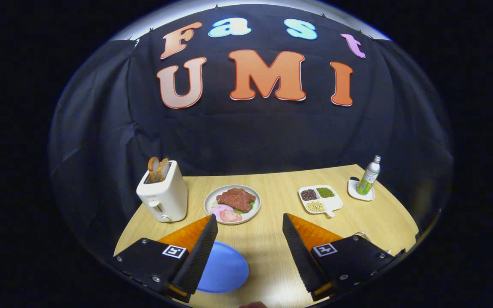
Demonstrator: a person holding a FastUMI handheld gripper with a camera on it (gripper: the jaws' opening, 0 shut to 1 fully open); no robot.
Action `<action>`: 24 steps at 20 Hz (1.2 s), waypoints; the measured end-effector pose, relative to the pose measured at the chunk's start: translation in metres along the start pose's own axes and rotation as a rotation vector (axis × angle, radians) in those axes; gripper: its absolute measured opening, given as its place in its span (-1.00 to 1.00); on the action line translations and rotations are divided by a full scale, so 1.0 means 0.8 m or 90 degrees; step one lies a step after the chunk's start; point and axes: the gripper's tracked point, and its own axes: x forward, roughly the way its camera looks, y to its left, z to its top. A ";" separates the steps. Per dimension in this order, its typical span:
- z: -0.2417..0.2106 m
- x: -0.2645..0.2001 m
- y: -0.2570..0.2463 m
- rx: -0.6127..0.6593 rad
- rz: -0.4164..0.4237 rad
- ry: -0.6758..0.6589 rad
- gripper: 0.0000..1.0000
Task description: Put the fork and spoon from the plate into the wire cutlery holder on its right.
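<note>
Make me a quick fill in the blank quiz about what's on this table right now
1. Two slices of ____ stick up from the white toaster.
2. The gripper fingers are ____, with bare table between them.
3. The blue plate lies partly under the ____ finger.
4. The bottle stands on a small white ____.

Missing words: bread; open; left; dish

You have a blue plate (225, 269) lying flat on the wooden table, partly hidden behind your left finger. The part you can see is bare and smooth, reaching into the gap between the 2 spread fingers, close to you.
</note>
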 end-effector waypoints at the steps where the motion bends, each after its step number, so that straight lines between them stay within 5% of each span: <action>1: -0.008 0.000 0.011 -0.006 0.007 0.006 0.83; 19: -0.241 0.004 0.148 -0.032 0.099 0.318 0.69; 24: -0.269 0.008 0.149 -0.048 0.089 0.332 0.04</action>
